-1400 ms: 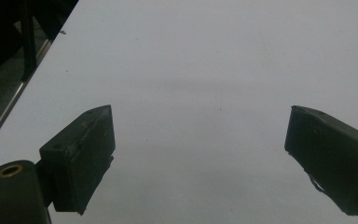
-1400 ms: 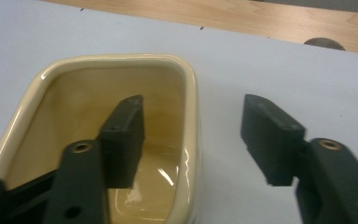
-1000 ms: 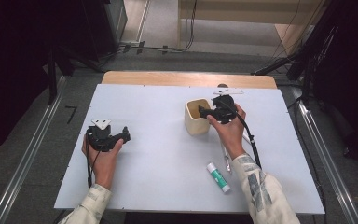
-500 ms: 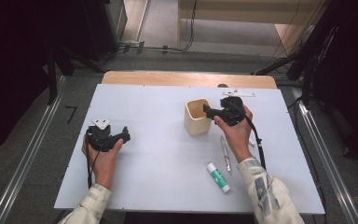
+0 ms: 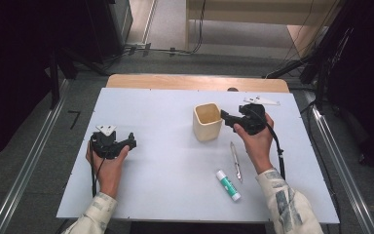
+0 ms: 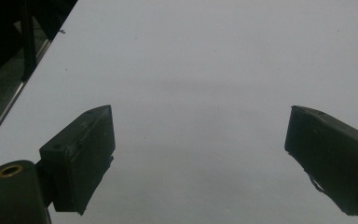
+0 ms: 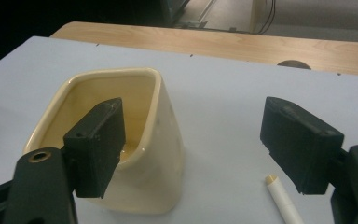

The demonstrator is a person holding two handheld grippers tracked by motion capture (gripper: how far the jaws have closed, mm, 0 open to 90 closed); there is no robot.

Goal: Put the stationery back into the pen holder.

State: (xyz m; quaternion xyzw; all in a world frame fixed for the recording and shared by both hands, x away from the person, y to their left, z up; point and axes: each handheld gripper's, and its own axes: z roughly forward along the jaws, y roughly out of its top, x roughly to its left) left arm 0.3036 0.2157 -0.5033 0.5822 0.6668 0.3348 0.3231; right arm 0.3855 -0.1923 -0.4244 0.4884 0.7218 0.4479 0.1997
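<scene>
The cream cup stands upright on the white table, a little past the table's middle and open side up, which leaves its mouth free to take things dropped in from above. It serves well as the marker for everything else.

The right gripper hangs just beside the cup, on the cup's right as the high view has it, with its jaws pointing at the cup wall. In the right gripper view the jaws stand wide apart and hold nothing; one jaw sits in front of the cup rim, the other over bare table, so the cup is not between them. The spread looks like readiness for a pick-up rather than a grip on the cup itself.

On the near side of the cup, toward the person, lie a slim pen and a glue stick with a green label, both flat on the table (likely the items meant for the cup). The pen's pale tip shows between the right jaws, lower down.

The left gripper rests well to the cup's left, near the table, jaws wide and empty over bare surface, seemingly parked out of the way.
</scene>
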